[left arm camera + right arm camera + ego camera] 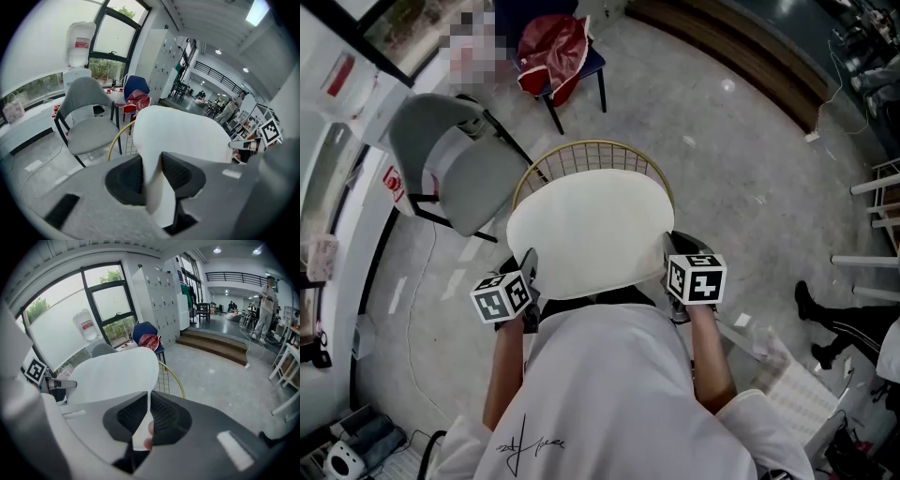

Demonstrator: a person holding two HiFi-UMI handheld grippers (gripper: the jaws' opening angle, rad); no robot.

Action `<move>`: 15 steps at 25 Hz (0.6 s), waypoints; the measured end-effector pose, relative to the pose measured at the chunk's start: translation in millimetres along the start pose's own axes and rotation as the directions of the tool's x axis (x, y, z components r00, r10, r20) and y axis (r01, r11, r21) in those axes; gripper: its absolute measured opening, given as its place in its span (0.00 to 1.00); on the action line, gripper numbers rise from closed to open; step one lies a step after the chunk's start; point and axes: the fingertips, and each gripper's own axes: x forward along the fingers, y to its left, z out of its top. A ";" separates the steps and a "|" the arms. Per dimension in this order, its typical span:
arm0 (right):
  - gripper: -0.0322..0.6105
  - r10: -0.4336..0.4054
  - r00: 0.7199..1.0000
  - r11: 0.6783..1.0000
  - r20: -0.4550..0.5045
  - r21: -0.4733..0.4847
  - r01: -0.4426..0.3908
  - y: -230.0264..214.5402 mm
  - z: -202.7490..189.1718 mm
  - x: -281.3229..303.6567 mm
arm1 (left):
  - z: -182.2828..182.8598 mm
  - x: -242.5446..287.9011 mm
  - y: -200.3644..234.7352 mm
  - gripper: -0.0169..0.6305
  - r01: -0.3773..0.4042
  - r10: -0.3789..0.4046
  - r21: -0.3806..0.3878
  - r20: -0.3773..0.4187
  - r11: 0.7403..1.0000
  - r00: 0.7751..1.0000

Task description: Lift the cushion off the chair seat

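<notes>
Cream-white cushion (586, 234), flat with rounded corners, held by its two side edges, one gripper per edge. Left gripper (152, 176): fingers (180, 171) pinch the cushion's left edge, and the padding between the black ribbed pads keeps them a little apart. Right gripper (147, 420): fingers nearly pressed together, clamping a thin, flattened strip of the right edge. Head view: the cushion lies across the gold wire chair (591, 150), covering the seat; only the chair's curved back rim and mesh show beyond its far edge. Whether the underside touches the seat cannot be told from above. In both gripper views the cushion stands out in front of the fingers, with the yellow rim and mesh showing below its far edge. Both grippers point downward, with the marker cubes facing up at the near corners of the cushion. Grey chair (459, 173) stands to the left of the wire chair, apart from it. Blue chair (581, 70) with a red cloth (551, 52) on it stands further off, on the speckled grey floor (722, 169).
</notes>
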 end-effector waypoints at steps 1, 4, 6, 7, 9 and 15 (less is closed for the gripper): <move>0.09 0.002 1.000 1.000 0.000 0.001 -0.002 0.1 0.1 -1.2 | -0.5 -1.3 -0.8 0.19 0.001 -0.001 -0.001 0.000 1.000 1.000; 0.09 0.022 1.000 1.000 0.002 0.008 -0.022 -0.3 3.9 -2.7 | 2.5 -3.1 -2.8 0.19 0.006 -0.006 0.001 0.007 1.000 1.000; 0.09 0.035 0.999 0.999 0.000 0.010 -0.035 -0.9 6.5 -3.0 | 4.0 -3.2 -4.1 0.19 0.014 -0.014 0.003 0.008 1.000 1.000; 0.09 0.040 0.999 0.999 -0.004 0.007 -0.040 -0.3 6.0 -3.6 | 2.9 -3.8 -4.1 0.19 0.018 -0.018 0.004 0.004 1.000 1.000; 0.09 0.056 0.998 0.998 -0.018 -0.007 -0.056 3.4 4.5 -2.1 | 2.6 -4.3 -1.6 0.19 0.019 -0.019 0.008 0.000 1.000 1.000; 0.09 0.094 0.994 0.994 -0.059 -0.052 -0.098 13.5 0.1 4.3 | 0.1 -3.8 4.1 0.18 0.004 -0.004 0.007 -0.006 1.000 1.000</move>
